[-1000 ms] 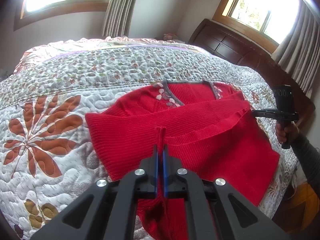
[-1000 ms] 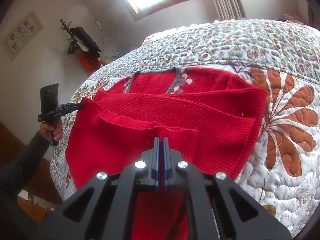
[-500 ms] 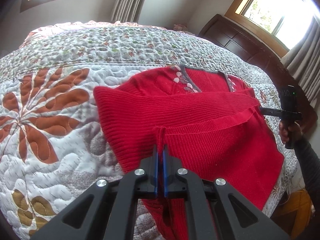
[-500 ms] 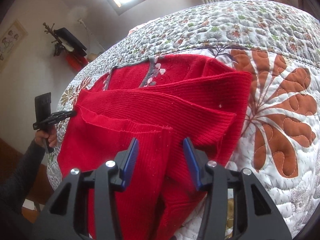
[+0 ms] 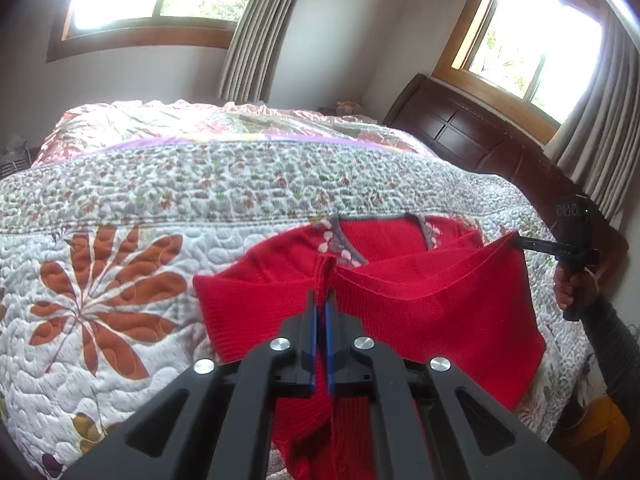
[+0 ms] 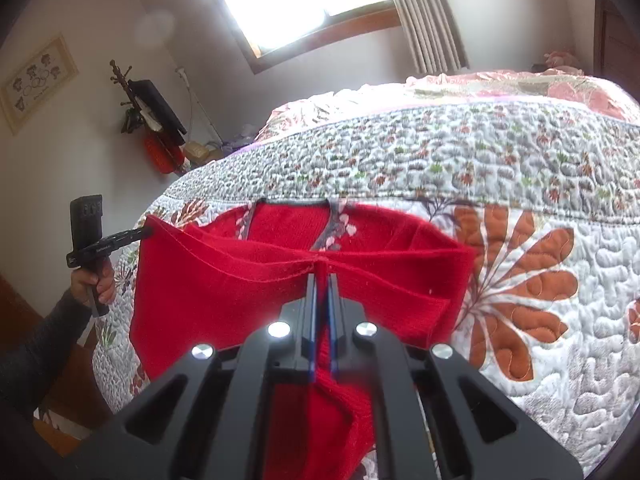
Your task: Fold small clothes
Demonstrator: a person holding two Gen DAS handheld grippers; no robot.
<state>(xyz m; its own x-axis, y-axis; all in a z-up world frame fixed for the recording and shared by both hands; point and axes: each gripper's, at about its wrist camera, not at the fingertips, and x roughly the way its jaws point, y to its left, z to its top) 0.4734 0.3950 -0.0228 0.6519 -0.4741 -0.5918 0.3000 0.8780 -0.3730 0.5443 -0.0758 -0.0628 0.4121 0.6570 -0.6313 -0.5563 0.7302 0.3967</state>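
Red knit fabric fills the near part of both wrist views, and much of it is masked. In the left wrist view the black body of the left gripper [image 5: 320,298] covers the lower hem area of the sweater [image 5: 420,312]; in the right wrist view the right gripper [image 6: 322,280] does the same. What lies under the raised edge cannot be seen, and the sleeves cannot be told apart from the body of the garment.

Left gripper: jaws drawn narrow, a pinch of the red edge clamped between the blue-lined fingers. Right gripper: likewise closed to a narrow slit on a pinch of the same edge. Each gripper also appears small and side-on in the other's view, at the far corner of the lifted edge, held by a hand [image 5: 576,284] in a dark grey sleeve [image 5: 616,344]; the tips there are too small to judge.

Sweater: red, ribbed, with a grey neckline band carrying small pink and white flowers [image 6: 332,232]. It lies on the quilt [image 5: 120,360] near the bed's edge, neckline away from the cameras. Its near edge is raised off the bed and stretched between the two grippers, sagging slightly in the middle, forming a fold over the lower layer.

Quilt: white, stitched, with large orange leaf motifs [image 6: 516,280] beside the sweater. Windows are overexposed; nothing outside is legible.
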